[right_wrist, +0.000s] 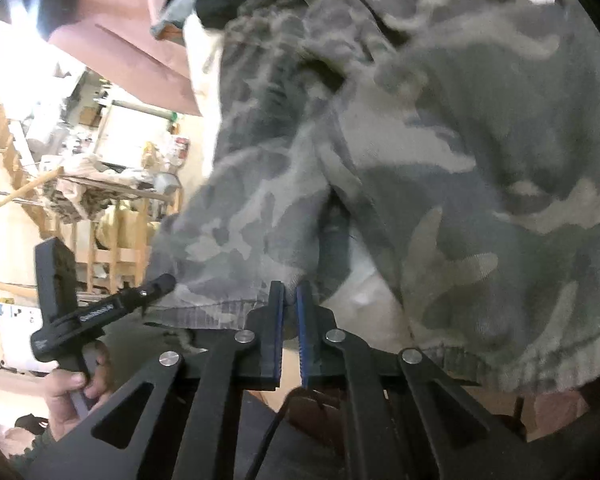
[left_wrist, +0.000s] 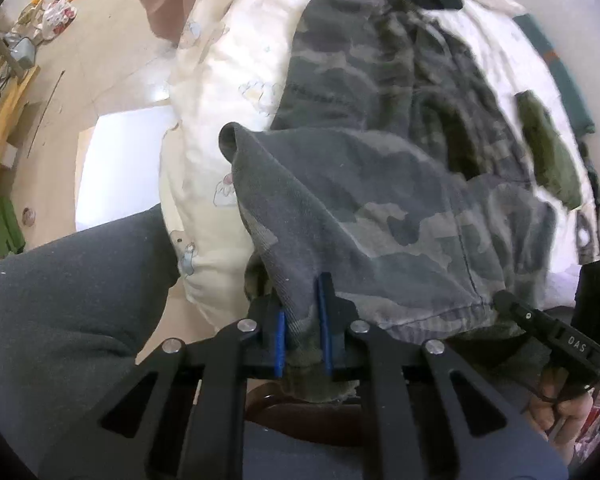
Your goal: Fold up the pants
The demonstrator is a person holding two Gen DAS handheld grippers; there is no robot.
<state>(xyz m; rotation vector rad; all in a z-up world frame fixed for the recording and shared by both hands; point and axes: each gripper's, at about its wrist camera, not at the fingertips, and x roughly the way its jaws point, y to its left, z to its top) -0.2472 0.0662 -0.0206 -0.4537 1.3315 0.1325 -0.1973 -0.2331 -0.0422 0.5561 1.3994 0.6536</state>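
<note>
The grey-green camouflage pants [left_wrist: 380, 152] lie spread over a white quilt on a bed; they fill the right wrist view [right_wrist: 440, 160]. My left gripper [left_wrist: 302, 320] is shut on the hem of one leg, with cloth bunched between its blue pads. My right gripper [right_wrist: 289, 300] is shut on the hem of the pants, the cloth pinched at the fingertips, and holds it lifted. The right gripper's handle [left_wrist: 556, 332] shows at the right of the left wrist view; the left one [right_wrist: 84, 316] shows at the left of the right wrist view.
The white quilt [left_wrist: 220, 80] with cartoon prints hangs over the bed edge. A dark green garment [left_wrist: 548, 152] lies on the bed to the right. The person's grey-trousered leg [left_wrist: 60, 320] is at lower left. Cluttered wooden shelves [right_wrist: 80, 200] stand across the tiled floor.
</note>
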